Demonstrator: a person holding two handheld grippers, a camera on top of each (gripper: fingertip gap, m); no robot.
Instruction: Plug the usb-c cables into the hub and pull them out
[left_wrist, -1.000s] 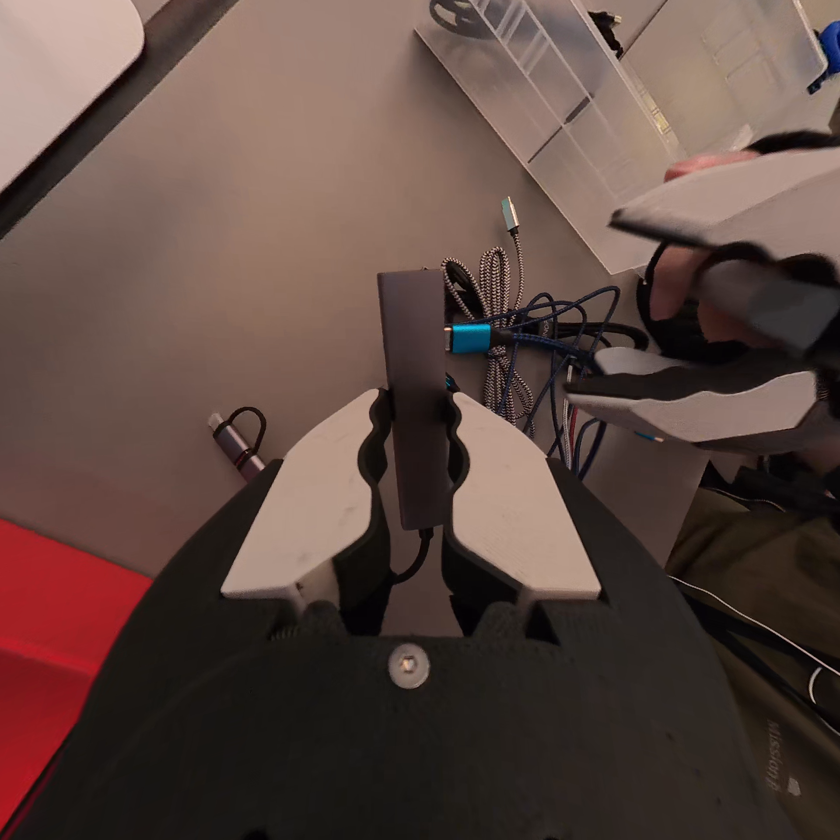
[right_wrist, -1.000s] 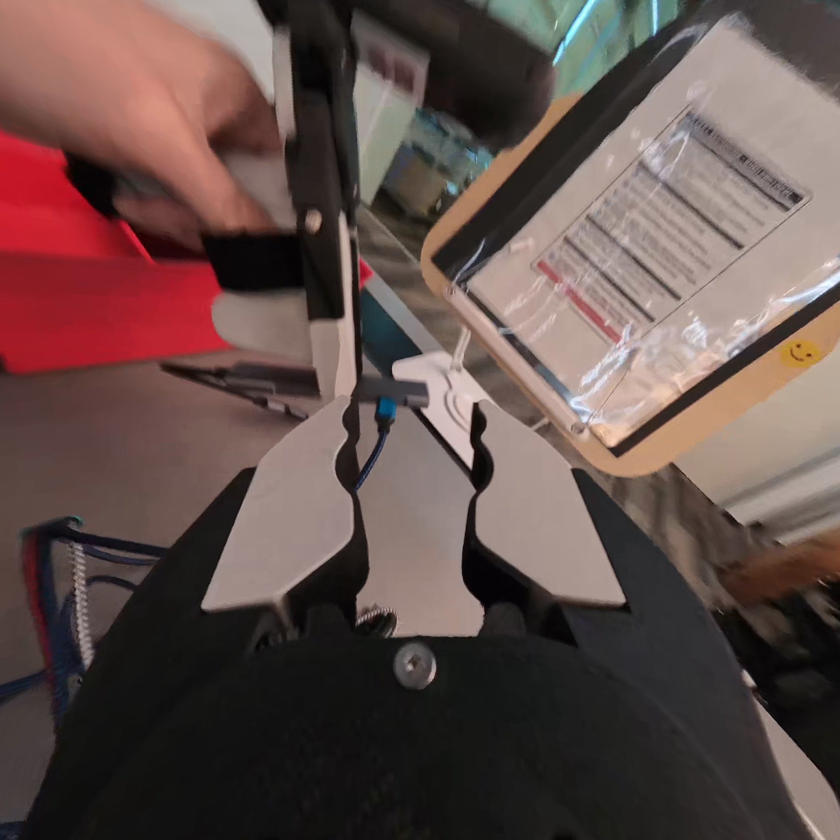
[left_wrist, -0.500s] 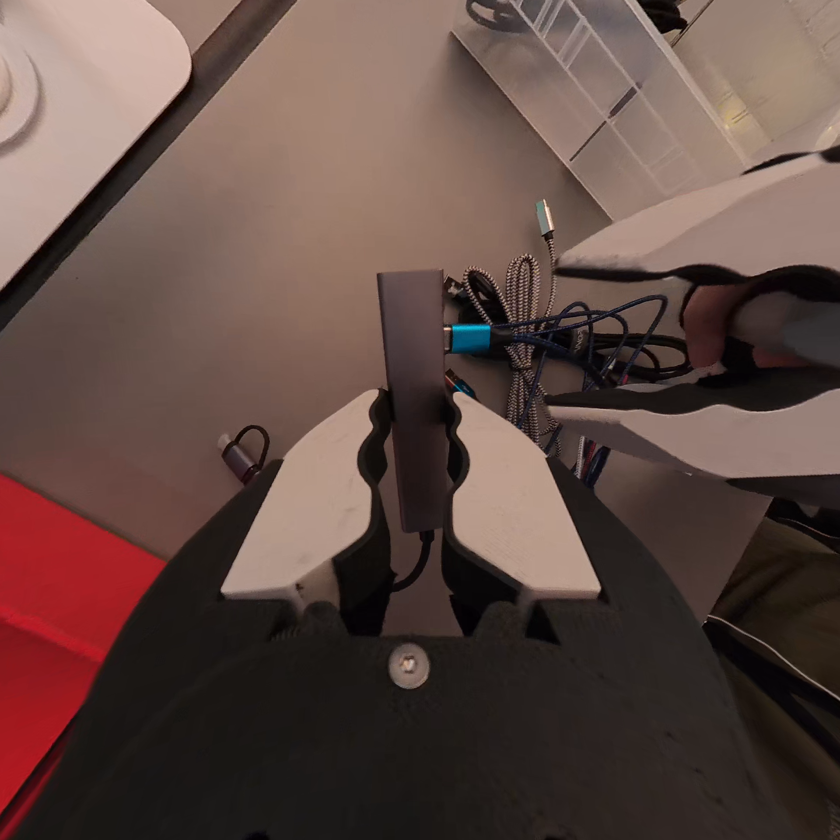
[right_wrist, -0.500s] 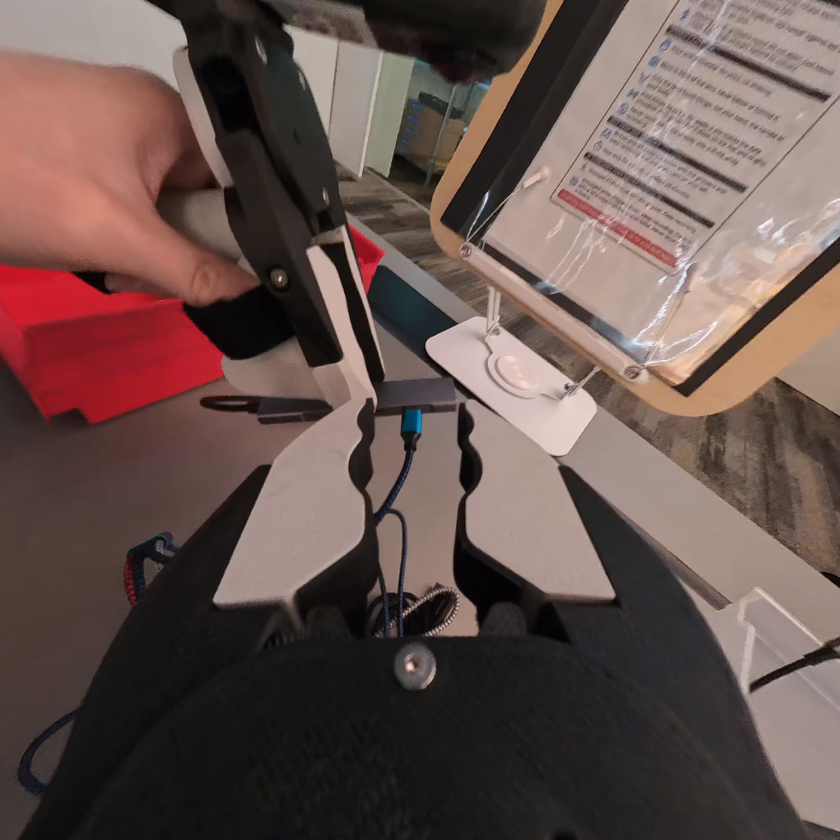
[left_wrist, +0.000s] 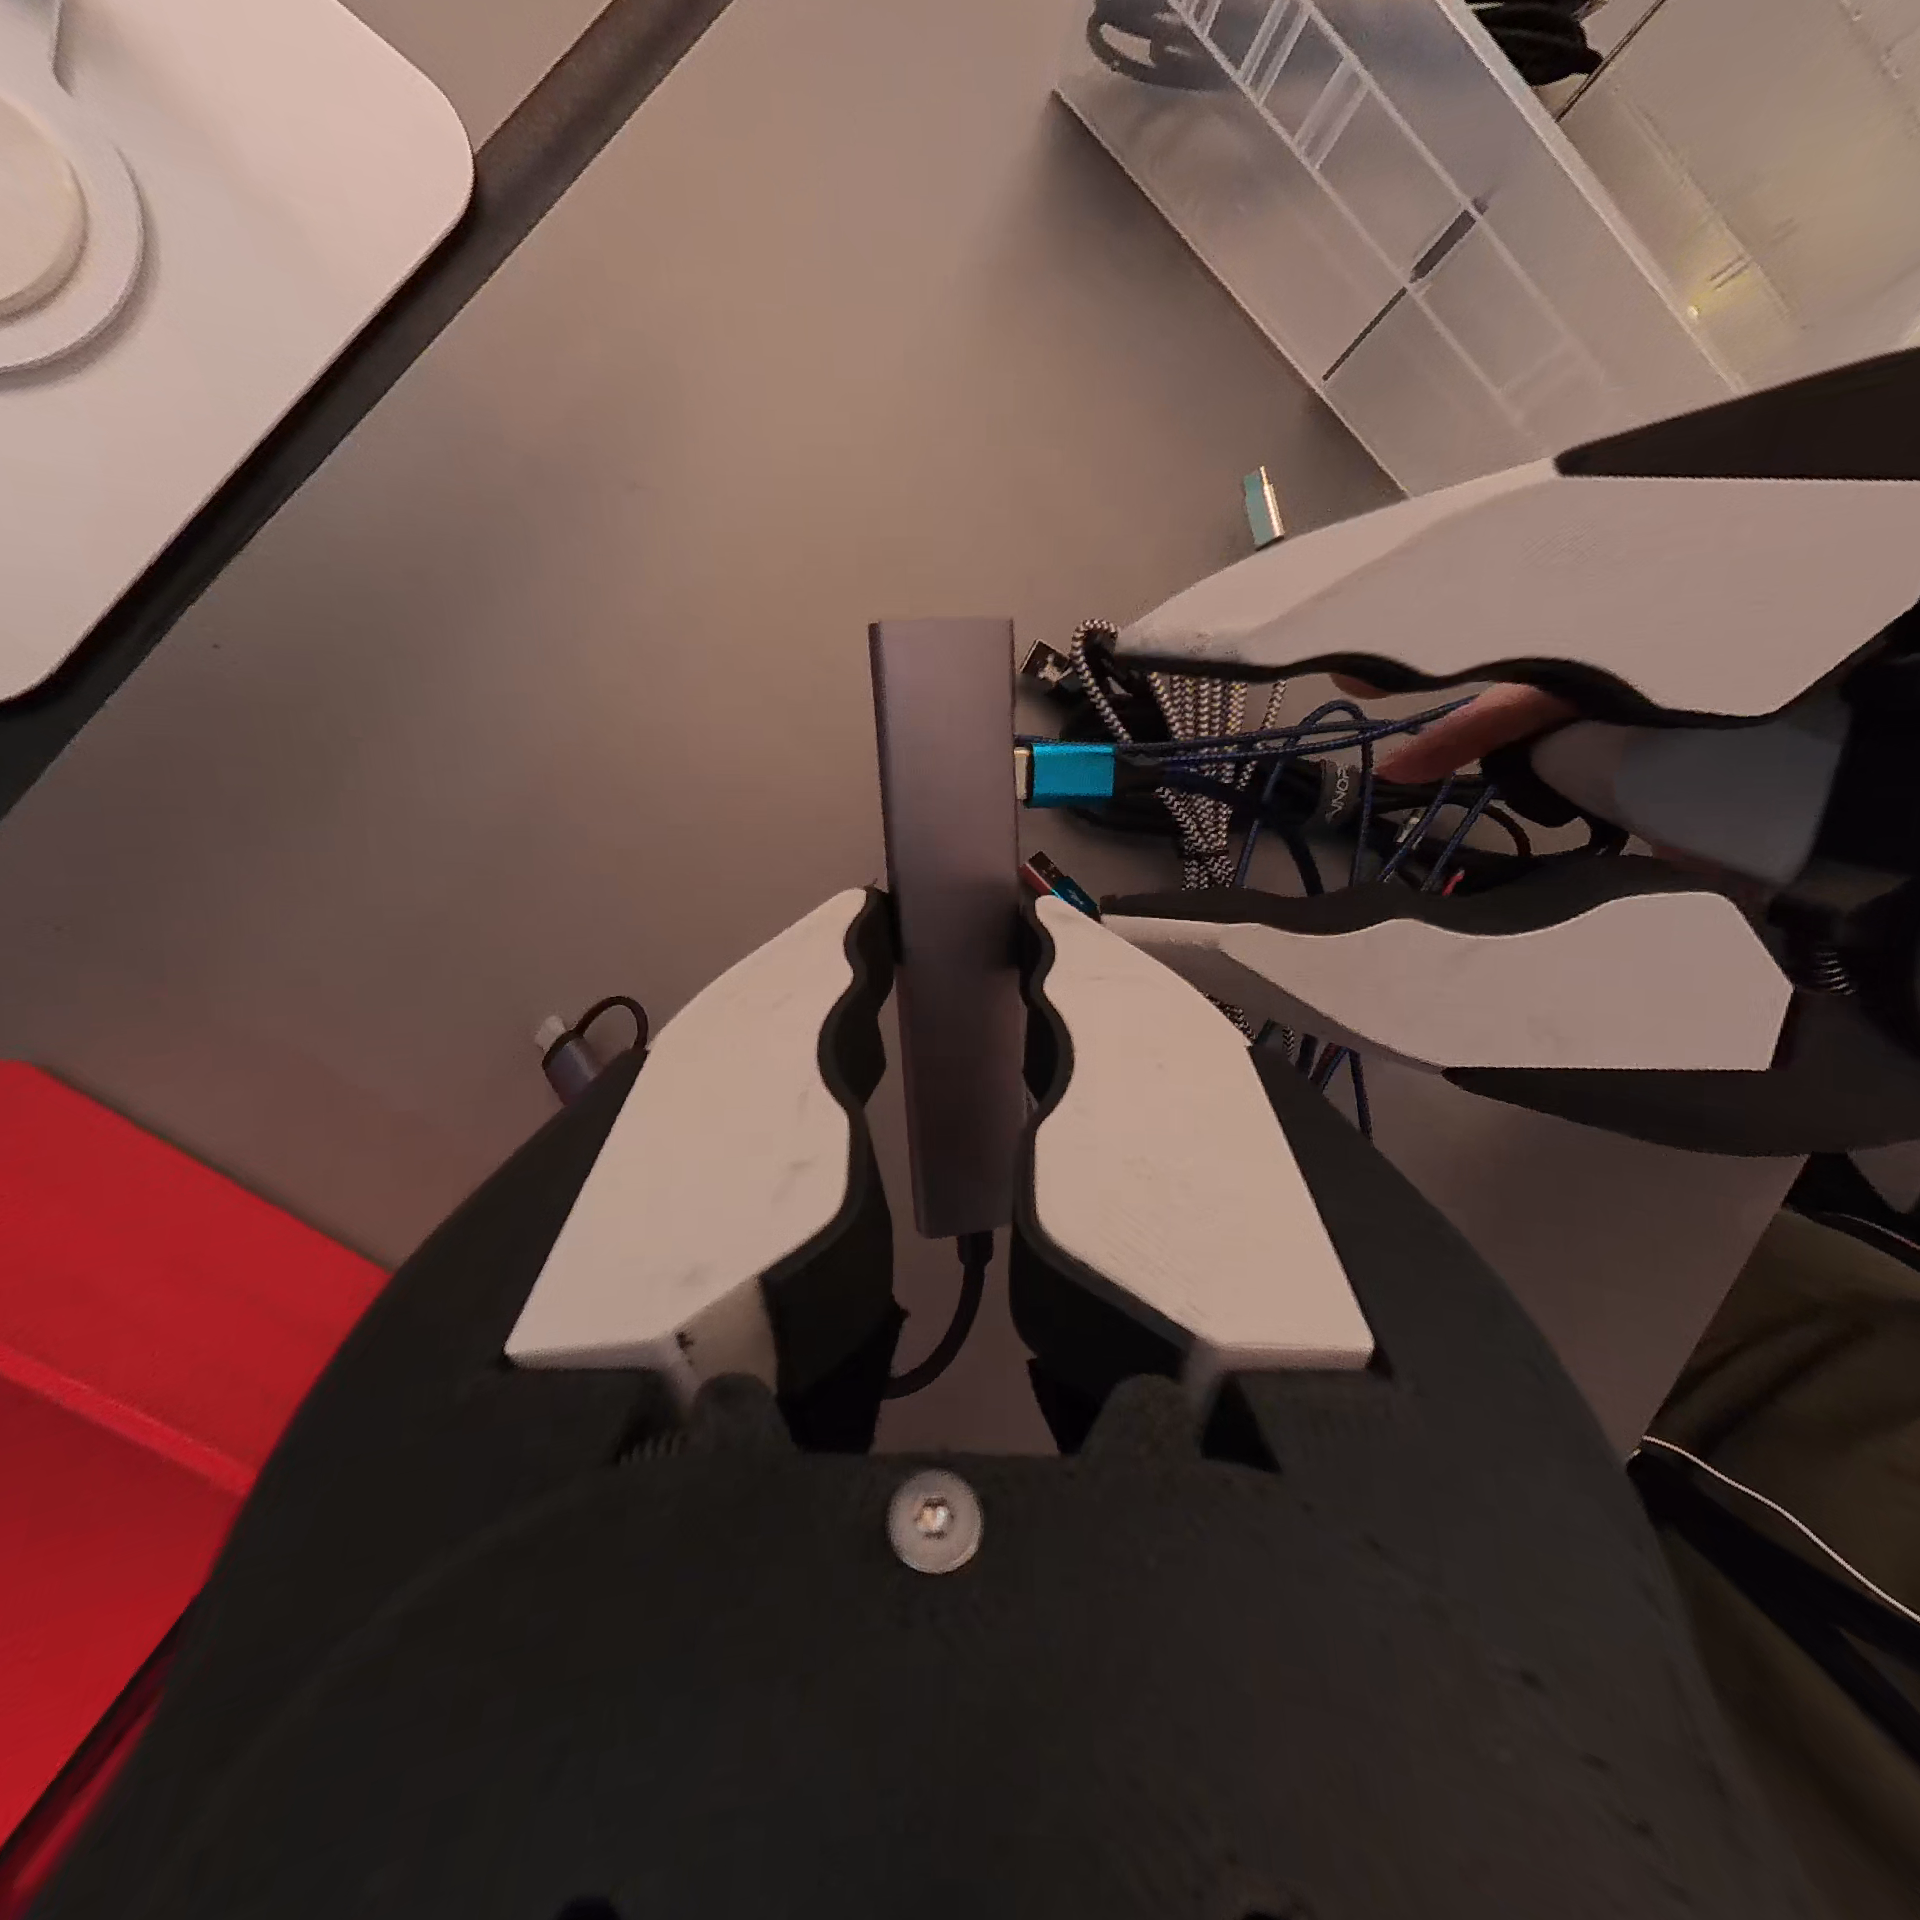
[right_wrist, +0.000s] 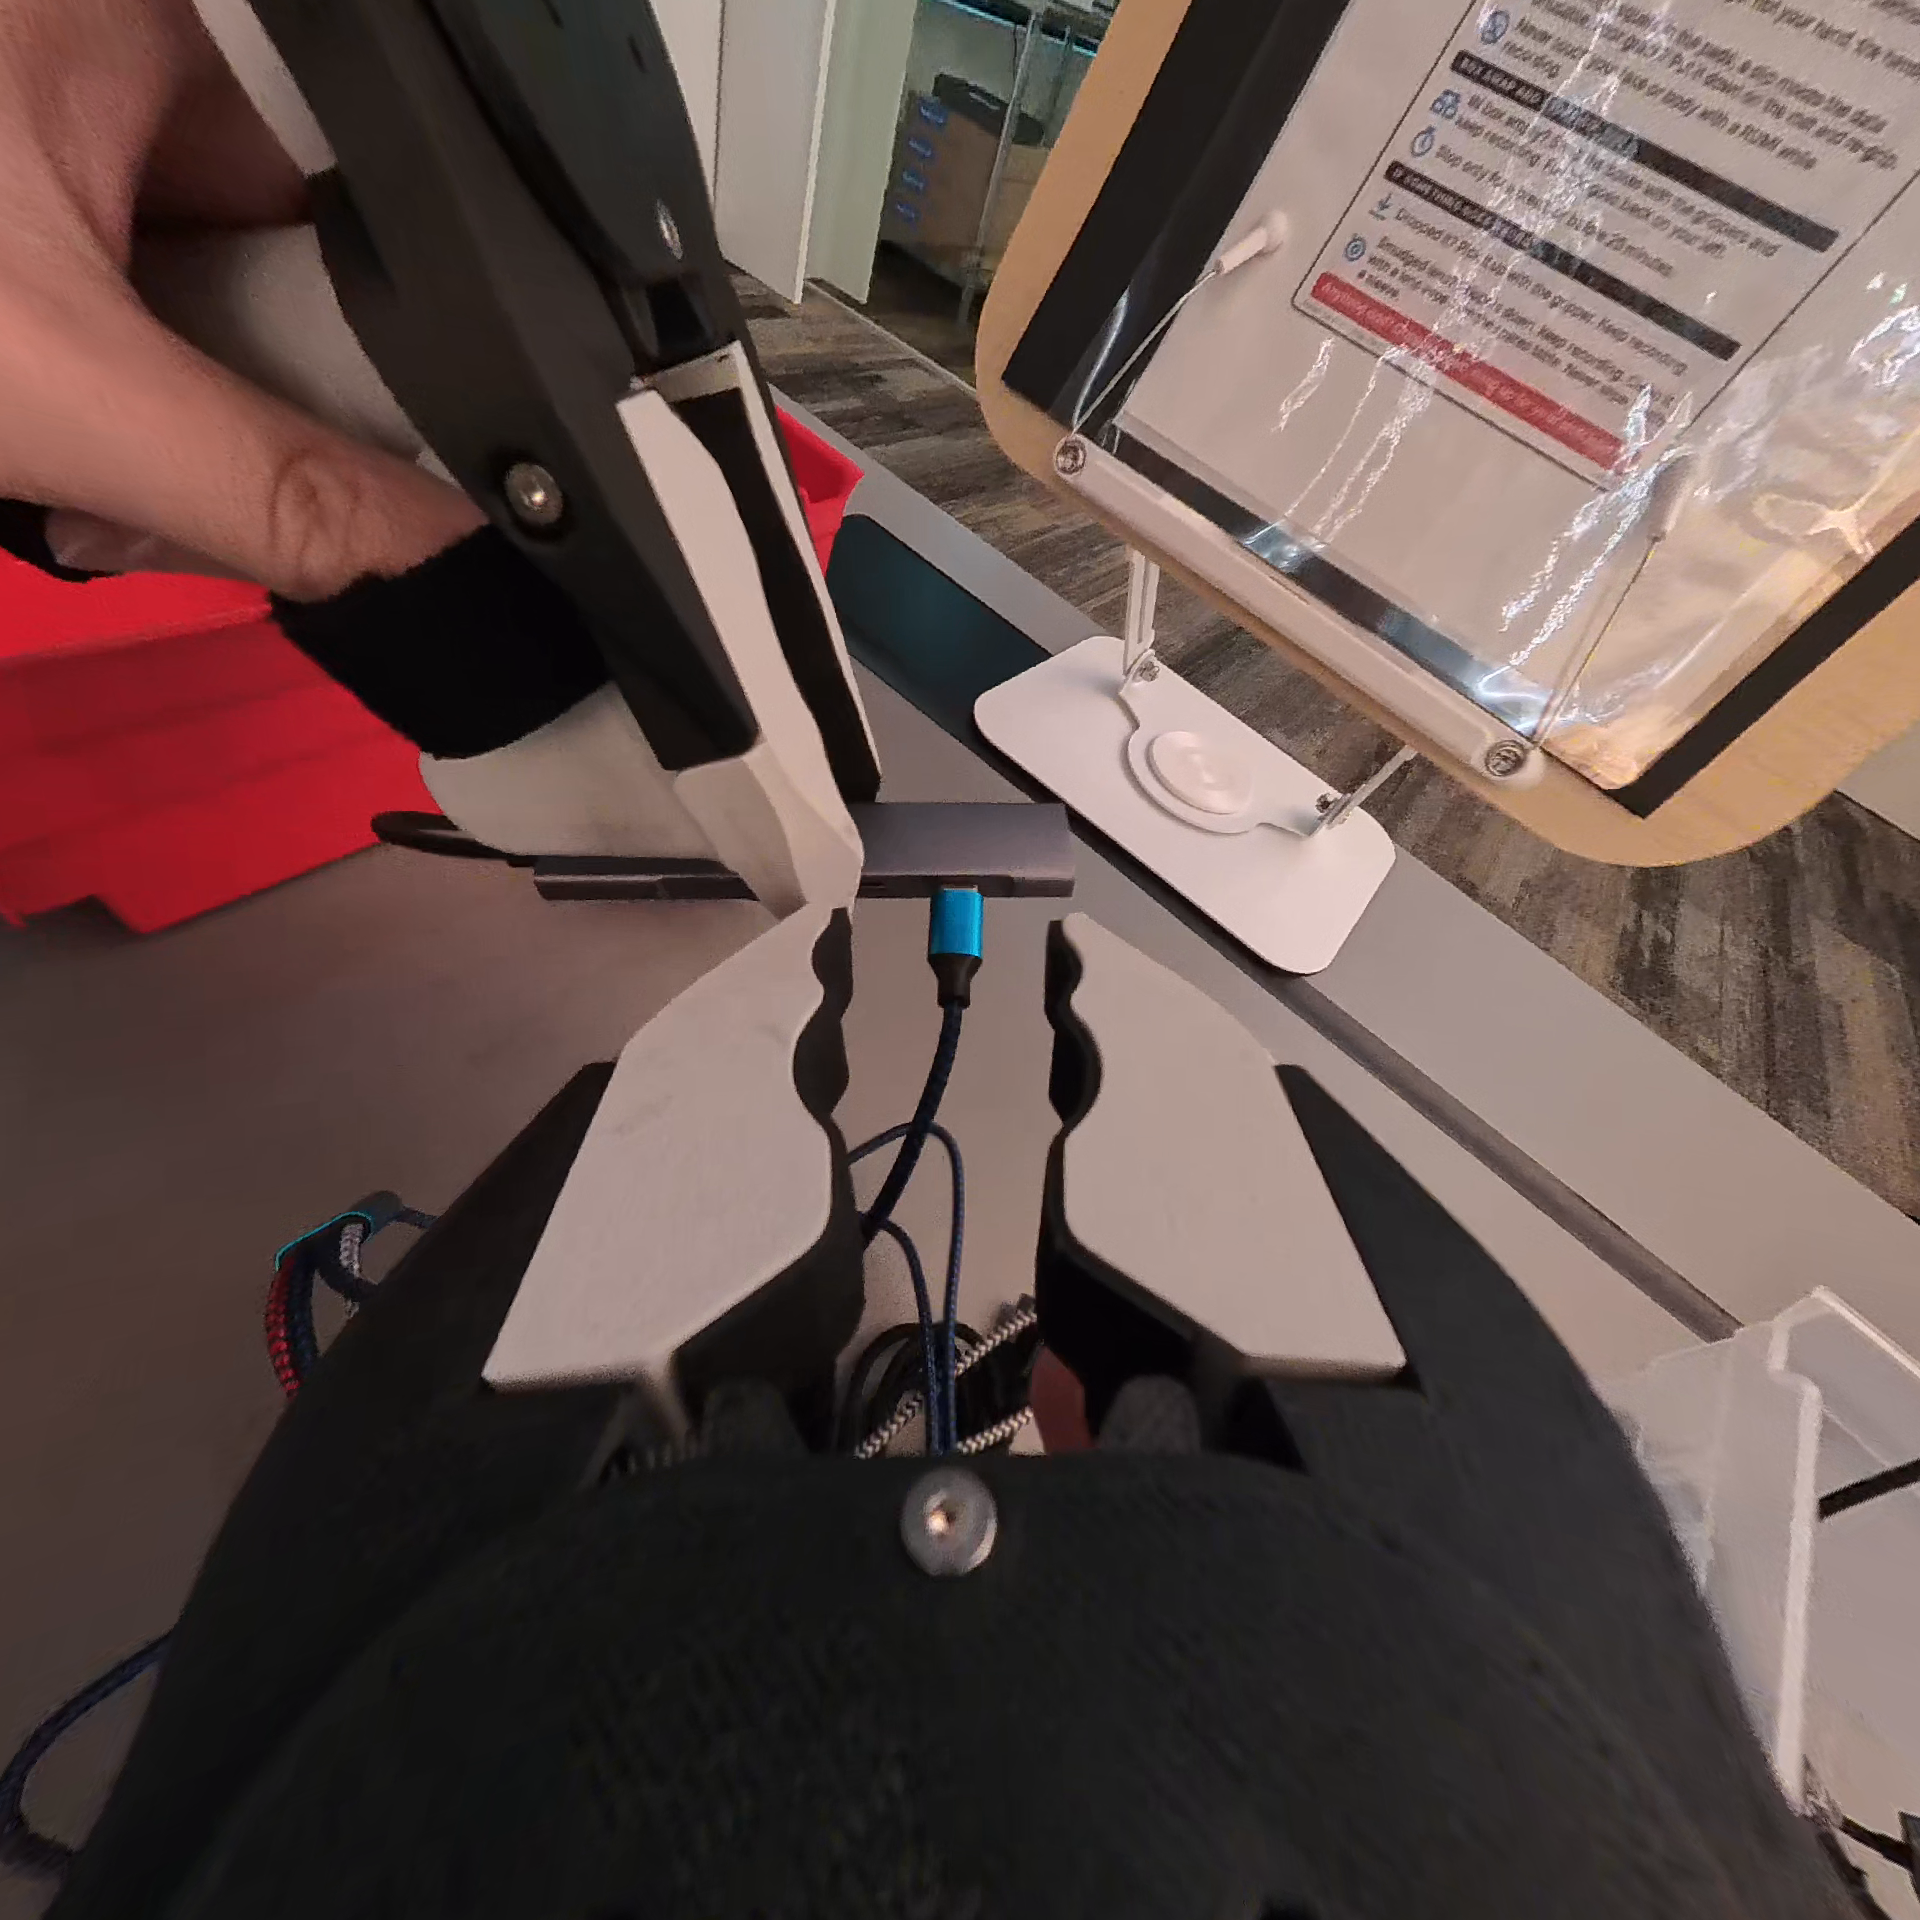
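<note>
My left gripper (left_wrist: 954, 909) is shut on the grey hub (left_wrist: 943, 790), holding it flat on the table. A blue usb-c plug (left_wrist: 1065, 773) sits in the hub's right side, its braided blue cable trailing right. My right gripper (right_wrist: 948, 930) is open, its fingers on either side of that blue plug (right_wrist: 954, 923), not touching it. The hub (right_wrist: 971, 844) lies just ahead of it. The right gripper also shows in the left wrist view (left_wrist: 1117, 769), open around the plug from the right. The left gripper also shows in the right wrist view (right_wrist: 805, 852), held by a hand.
A tangle of braided cables (left_wrist: 1247, 790) with loose plugs lies right of the hub. A clear compartment box (left_wrist: 1455, 239) stands at the far right. A red bin (right_wrist: 156, 748) is at the left. A white stand base (right_wrist: 1195, 800) carries a framed sheet (right_wrist: 1507, 364). A small adapter (left_wrist: 582, 1049) lies left.
My right gripper has swung down and moved in toward the hub, so its open fingers now flank the blue plug. The left gripper has kept its hold on the hub.
</note>
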